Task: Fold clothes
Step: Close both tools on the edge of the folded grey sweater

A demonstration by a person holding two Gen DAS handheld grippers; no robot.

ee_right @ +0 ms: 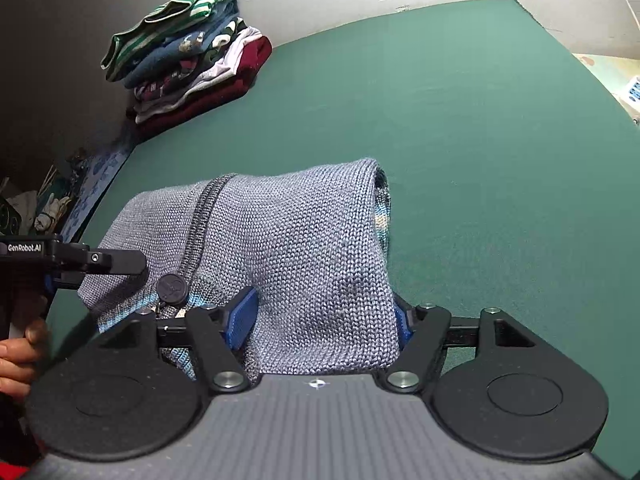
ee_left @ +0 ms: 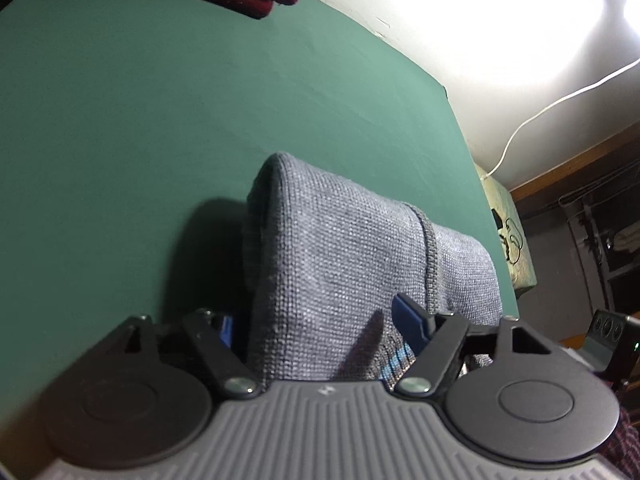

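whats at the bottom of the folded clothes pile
A dark red garment lies lowest in the clothes pile, resting on the green table cover. Whether anything lies beneath the red one cannot be seen.

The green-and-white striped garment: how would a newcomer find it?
Start at the green table and go to its far left corner, where a stack of folded clothes sits against the wall. The green-and-white striped garment lies on top, the only striped green piece there.
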